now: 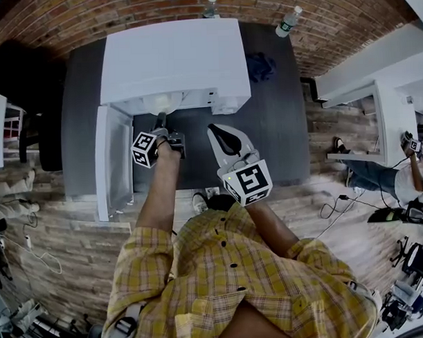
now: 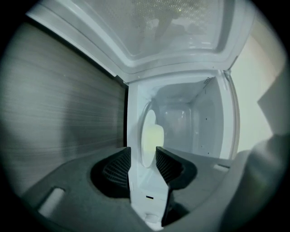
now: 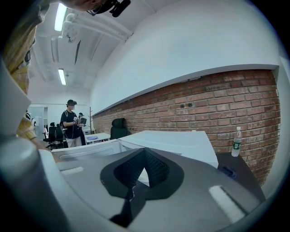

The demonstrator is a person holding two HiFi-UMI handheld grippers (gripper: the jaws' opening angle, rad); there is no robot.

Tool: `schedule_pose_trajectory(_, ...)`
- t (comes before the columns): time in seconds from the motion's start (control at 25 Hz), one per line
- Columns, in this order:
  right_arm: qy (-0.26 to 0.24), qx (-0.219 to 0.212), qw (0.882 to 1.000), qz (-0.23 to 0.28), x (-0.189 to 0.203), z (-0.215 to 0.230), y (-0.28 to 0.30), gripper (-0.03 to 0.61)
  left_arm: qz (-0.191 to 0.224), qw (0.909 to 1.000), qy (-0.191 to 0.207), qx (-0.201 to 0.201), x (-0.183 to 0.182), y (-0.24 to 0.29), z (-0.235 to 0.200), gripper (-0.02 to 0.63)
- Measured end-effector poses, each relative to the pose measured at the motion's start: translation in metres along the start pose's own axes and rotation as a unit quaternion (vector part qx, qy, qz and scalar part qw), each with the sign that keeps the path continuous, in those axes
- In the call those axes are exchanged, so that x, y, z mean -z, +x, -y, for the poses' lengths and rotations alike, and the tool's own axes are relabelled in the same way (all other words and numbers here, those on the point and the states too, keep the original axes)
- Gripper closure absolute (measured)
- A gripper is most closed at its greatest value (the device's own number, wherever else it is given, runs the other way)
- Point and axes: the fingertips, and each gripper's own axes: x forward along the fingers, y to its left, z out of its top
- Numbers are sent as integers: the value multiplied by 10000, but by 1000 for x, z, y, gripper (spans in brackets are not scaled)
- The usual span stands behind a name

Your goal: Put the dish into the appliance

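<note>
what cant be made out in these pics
- Whether the dish rests on the appliance floor: left gripper view, blurred, and the left claw covers its near edge.
- The appliance's cavity: head view, hidden under its own top.
- The bottle label: right gripper view, too small.
- What the blue thing on the table is: right gripper view, small and dark.

Lower centre: our right tongs (image 3: 144, 153), tips meeting with nothing between them. Behind them we see the white appliance (image 3: 179, 143). At right are a brick wall (image 3: 204, 104) and a bottle (image 3: 235, 141). A person (image 3: 71, 123) stands at far left.
</note>
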Motion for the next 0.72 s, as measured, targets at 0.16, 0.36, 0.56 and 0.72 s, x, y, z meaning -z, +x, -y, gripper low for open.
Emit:
schedule_pose_trajectory(0.16,37,15,10000,21,-1,-6,-6,586,-131,9998,81,161,4,-21,10,449)
schedule_pose_trajectory(0.36,-51,54,10000,-23,2,-16,-15,586,-338,9974,-132,620,12,-50,37,523)
schedule_pose_trajectory(0.56,-92,111,9999,-25,0,-26,-28,584,-658,9918,442,1006,35,-88,69,614)
schedule_pose_trajectory(0.72,-97,130,9999,-2,-3,-35,-35,584,-728,9836,1086,1242,51,-123,89,614)
